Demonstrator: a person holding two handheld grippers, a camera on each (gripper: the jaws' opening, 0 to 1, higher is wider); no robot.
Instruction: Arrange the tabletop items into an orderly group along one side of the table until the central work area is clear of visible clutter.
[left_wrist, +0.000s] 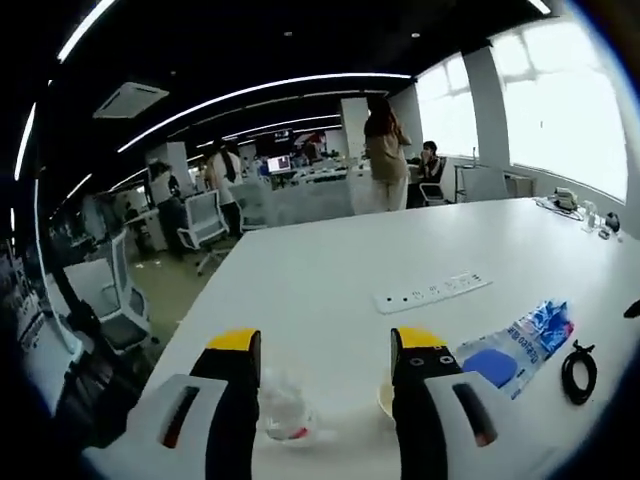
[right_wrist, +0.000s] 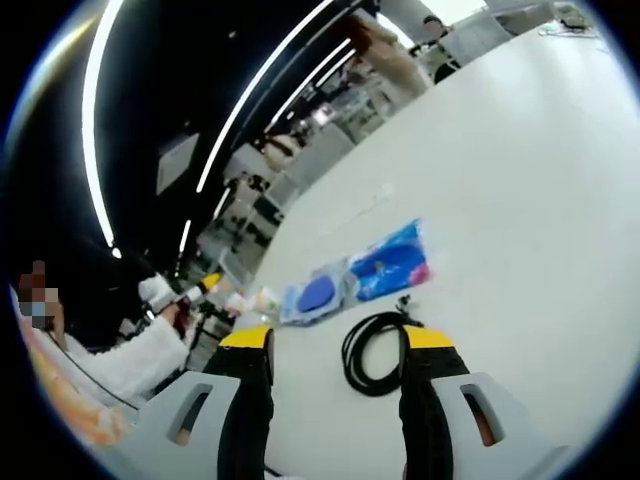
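Note:
My left gripper (left_wrist: 328, 345) is open low over the white table (left_wrist: 330, 250). A crumpled clear plastic wrapper (left_wrist: 283, 412) with a red spot lies between its jaws, and a pale round item (left_wrist: 384, 400) peeks out beside the right jaw. Right of them are a blue plastic packet (left_wrist: 520, 345) and a coiled black cable (left_wrist: 578, 372). My right gripper (right_wrist: 338, 342) is open too, the black cable (right_wrist: 372, 352) lying between and just beyond its jaws. The blue packet (right_wrist: 365, 272) lies past it. The left gripper (right_wrist: 205, 285) appears at the left, held by a white-sleeved arm (right_wrist: 125, 368).
A white power strip (left_wrist: 432, 292) lies mid-table. Small items (left_wrist: 572, 200) sit at the far right edge near the windows. Office chairs (left_wrist: 205, 225) stand off the table's left side, and people (left_wrist: 383, 155) stand beyond its far end.

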